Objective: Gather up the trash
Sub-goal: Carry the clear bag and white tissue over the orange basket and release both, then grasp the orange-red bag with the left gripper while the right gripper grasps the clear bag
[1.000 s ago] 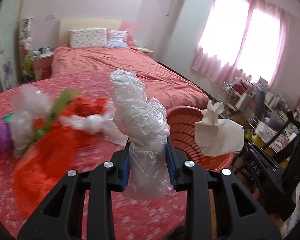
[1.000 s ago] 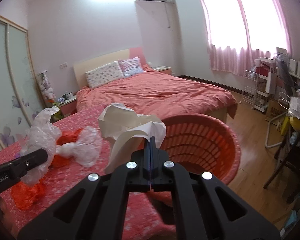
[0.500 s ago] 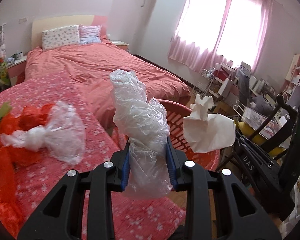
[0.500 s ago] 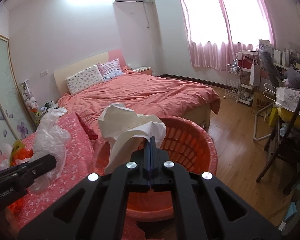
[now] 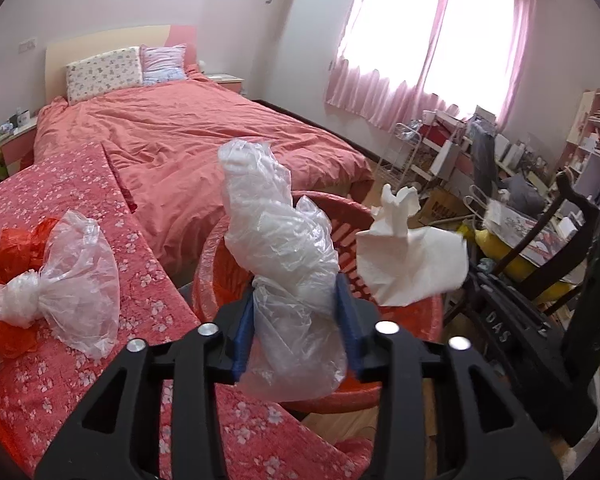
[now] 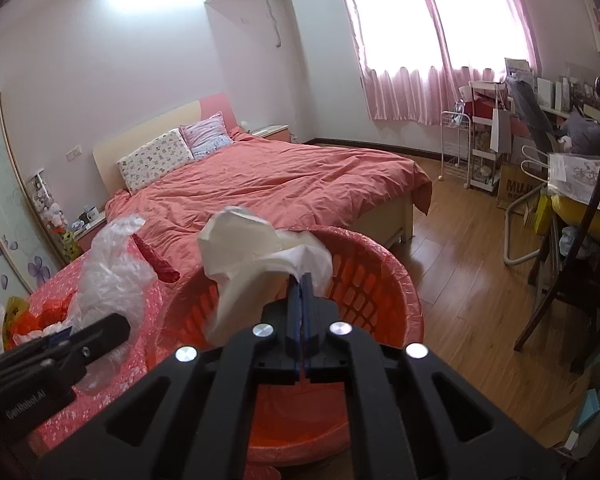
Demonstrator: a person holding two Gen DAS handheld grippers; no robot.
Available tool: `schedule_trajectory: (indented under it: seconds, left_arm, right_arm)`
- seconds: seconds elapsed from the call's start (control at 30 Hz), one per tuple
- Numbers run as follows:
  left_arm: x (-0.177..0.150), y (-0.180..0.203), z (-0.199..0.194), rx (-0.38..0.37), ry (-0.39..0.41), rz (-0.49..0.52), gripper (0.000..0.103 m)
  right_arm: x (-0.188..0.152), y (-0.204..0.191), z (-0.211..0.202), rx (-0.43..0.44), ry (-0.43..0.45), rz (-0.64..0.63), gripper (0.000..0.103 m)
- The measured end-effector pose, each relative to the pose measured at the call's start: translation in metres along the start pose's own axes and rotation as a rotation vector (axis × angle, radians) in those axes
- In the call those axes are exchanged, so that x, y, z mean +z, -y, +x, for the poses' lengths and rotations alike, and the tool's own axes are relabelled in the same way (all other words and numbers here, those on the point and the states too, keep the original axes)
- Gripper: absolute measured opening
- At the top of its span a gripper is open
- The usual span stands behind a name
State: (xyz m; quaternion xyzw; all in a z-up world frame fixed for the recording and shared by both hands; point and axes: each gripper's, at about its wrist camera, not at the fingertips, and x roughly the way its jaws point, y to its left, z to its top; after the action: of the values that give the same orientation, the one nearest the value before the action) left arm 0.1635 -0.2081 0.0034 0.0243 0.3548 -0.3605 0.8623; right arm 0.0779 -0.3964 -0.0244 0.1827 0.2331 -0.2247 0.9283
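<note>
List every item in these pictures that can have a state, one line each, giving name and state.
left gripper: jaws just opening, clear plastic bag between the pads
right gripper: shut on white tissue
red basket: upright, nearly empty
knotted clear bag: lying on flowered cloth

Crumpled clear bag (image 5: 278,240) and tissue (image 5: 410,262), seemingly over red basket (image 6: 380,264)
</note>
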Motion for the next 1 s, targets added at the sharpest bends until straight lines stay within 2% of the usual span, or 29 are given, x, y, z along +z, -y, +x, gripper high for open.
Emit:
schedule_trajectory:
  seconds: [0.07,0.13,0.33,0.6,0.87,1.0]
  left_arm:
    - [0.0,-0.004,0.004,0.012,-0.011,-0.013,0.055]
    - [-0.001,-0.007,0.006,0.022,-0.024,-0.023,0.059]
    - [-0.008,-0.024,-0.007,0.091,-0.031,-0.061,0.065]
    - [-0.025,-0.063,-0.06,0.211,0.007,-0.113,0.066]
    - [-0.047,-0.105,-0.126,0.323,0.07,-0.183,0.07]
    - [-0.063,-0.125,-0.155,0.415,0.1,-0.198,0.071]
  right_arm:
    - [0.0,0.001,0.005,0.002,-0.006,0.005,0.007]
    - [0.001,0.002,0.008,-0.003,-0.014,0.005,0.02]
    - [-0.007,0.004,0.001,-0.03,-0.01,-0.01,0.041]
    - [-0.015,-0.023,-0.019,0.012,-0.02,-0.089,0.042]
    - [-0.032,-0.084,-0.048,0.129,-0.034,-0.189,0.044]
    - [-0.046,-0.116,-0.057,0.184,-0.047,-0.244,0.047]
